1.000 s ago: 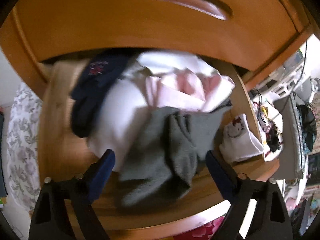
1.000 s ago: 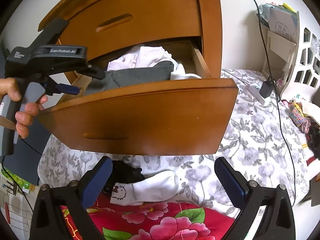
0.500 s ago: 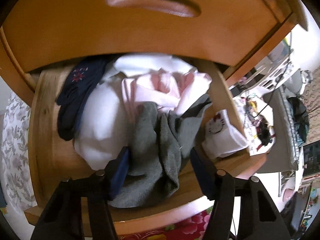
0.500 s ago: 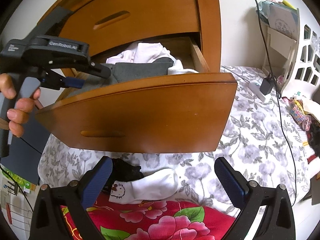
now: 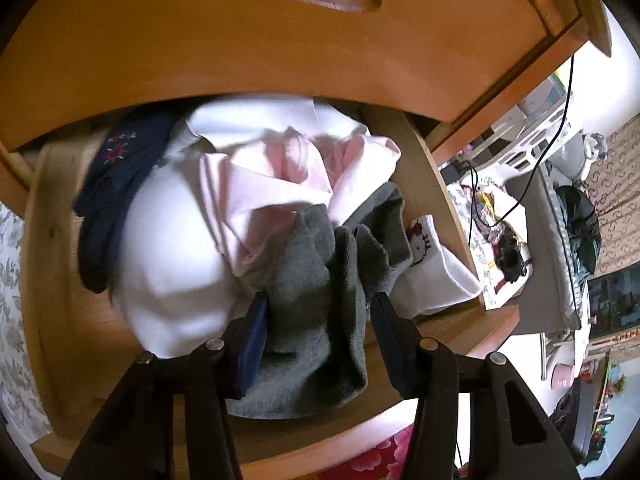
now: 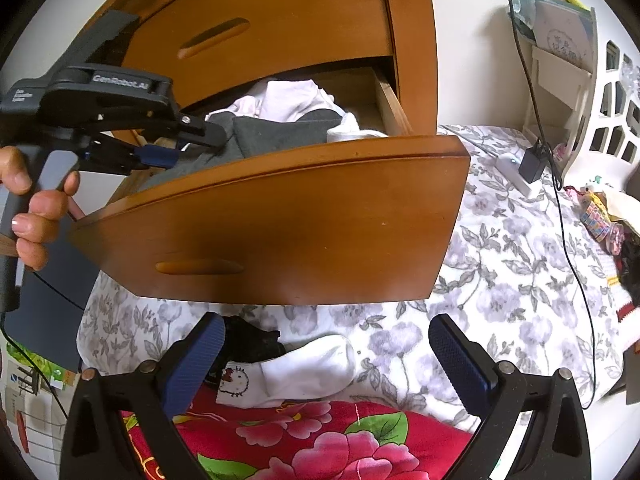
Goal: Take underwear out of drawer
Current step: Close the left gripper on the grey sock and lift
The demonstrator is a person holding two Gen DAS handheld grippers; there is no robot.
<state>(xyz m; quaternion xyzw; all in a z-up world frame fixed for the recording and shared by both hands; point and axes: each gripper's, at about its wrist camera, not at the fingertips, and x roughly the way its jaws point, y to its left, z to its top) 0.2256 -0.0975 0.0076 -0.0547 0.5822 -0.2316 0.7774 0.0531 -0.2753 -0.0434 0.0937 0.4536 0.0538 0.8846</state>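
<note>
Left wrist view: the open drawer (image 5: 56,280) is filled with a heap of clothes, and the grey underwear (image 5: 316,292) is found at its near edge, straight ahead of the left tongs (image 5: 316,320). The garment's long axis runs away from the camera, along the fingers, so it lies lengthwise between them. A bunched fold of the grey cloth is flanked by both pads at a narrowed gap; a grip appears to be made, though how firm it is cannot be judged. Behind it, a white garment (image 5: 172,256), a pink garment (image 5: 280,184) and a navy garment (image 5: 112,192) are seen. From the right wrist view, the right tongs (image 6: 324,364) are held wide and empty over the bed (image 6: 500,248), well apart from the drawer, so the left tongs are the nearer.
</note>
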